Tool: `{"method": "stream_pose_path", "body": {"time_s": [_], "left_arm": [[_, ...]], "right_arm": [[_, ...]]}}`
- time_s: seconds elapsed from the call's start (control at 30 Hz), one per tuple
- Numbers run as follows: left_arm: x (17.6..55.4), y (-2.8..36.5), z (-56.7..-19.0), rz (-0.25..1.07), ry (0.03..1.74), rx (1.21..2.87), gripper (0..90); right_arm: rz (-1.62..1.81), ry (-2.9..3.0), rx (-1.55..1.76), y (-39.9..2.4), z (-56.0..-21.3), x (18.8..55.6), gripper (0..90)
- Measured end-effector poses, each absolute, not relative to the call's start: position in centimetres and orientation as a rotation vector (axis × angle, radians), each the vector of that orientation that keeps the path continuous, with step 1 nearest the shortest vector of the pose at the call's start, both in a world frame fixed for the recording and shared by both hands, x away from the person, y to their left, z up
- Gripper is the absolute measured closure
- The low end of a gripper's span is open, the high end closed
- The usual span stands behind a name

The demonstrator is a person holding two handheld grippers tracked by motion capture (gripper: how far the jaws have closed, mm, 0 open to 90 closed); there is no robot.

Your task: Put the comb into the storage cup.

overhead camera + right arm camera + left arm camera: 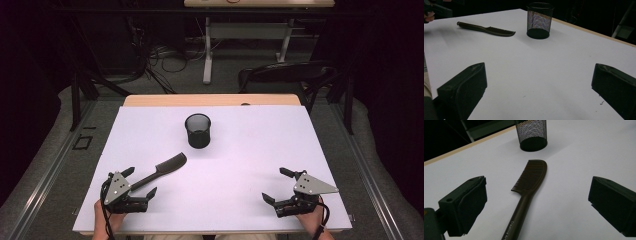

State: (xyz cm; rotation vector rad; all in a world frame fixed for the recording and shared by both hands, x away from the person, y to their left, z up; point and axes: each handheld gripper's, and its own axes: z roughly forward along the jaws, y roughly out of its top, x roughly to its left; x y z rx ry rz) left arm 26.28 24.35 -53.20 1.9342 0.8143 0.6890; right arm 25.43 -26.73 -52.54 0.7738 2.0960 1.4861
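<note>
A dark brown comb (162,170) lies flat on the white table (240,150), handle toward the near left. My left gripper (141,182) stands open at the near left, its jaws on either side of the handle end without touching it. In the left gripper view the comb (527,187) runs up between the wide-apart jaws, teeth on its left side. A black mesh cup (198,130) stands upright beyond the comb's head, also seen as the cup (533,133). My right gripper (278,186) is open at the near right over bare table, with the comb (486,29) and cup (539,20) far ahead of it.
A wooden strip (210,100) edges the table's far side. Behind it stand a dark chair (287,75) and a white desk frame (245,35) with cables on the floor. A person's hands hold both grippers at the near edge.
</note>
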Motion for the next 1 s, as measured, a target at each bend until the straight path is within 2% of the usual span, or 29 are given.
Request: {"method": "stream_pose_path", "body": {"time_s": [1.0], "left_arm": [[29.4,23.0,-51.9,0.565,0.842,2.019,0.0]], "right_arm": [[1.480,2.112,0.765,-26.7,-52.6,25.5,0.0]]}}
